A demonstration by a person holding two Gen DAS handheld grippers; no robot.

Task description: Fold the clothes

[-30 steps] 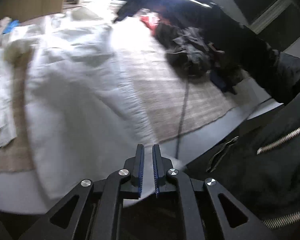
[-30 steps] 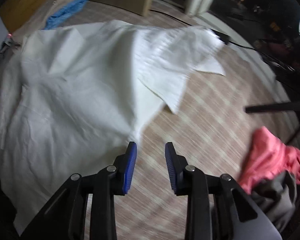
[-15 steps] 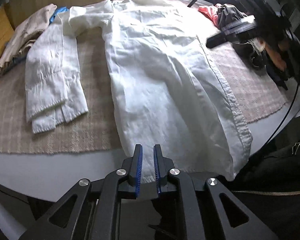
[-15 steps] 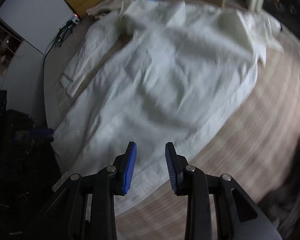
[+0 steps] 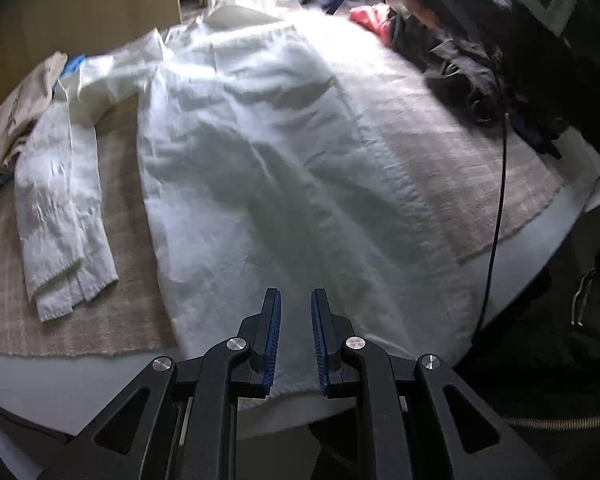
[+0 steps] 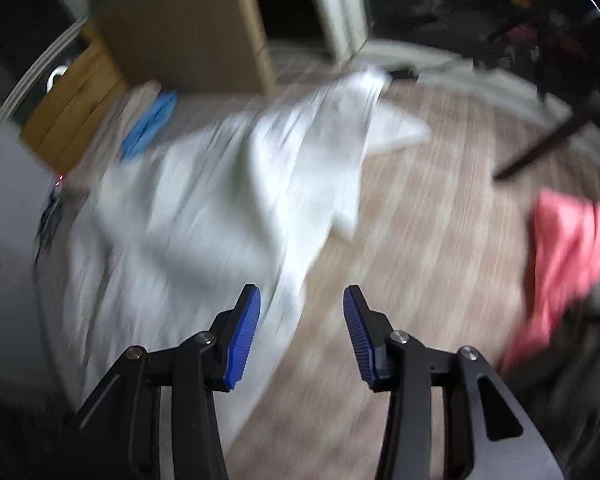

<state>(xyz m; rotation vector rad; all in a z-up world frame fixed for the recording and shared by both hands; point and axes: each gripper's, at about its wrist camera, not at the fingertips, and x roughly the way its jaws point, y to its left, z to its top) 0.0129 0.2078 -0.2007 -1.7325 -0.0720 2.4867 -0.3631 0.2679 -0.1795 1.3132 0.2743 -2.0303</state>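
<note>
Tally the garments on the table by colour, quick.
White: 1, the shirt spread flat
Pink-red: 1, a crumpled garment at the far side
Blue: 1, a folded piece by the beige one
Beige: 1, a folded piece at the left edge
Dark: 1 heap, item count unclear
Total: 5

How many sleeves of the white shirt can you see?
2. One sleeve lies folded down beside the white shirt on the mat's left side; the other sleeve lies across its far end. Blur may hide more.
</note>
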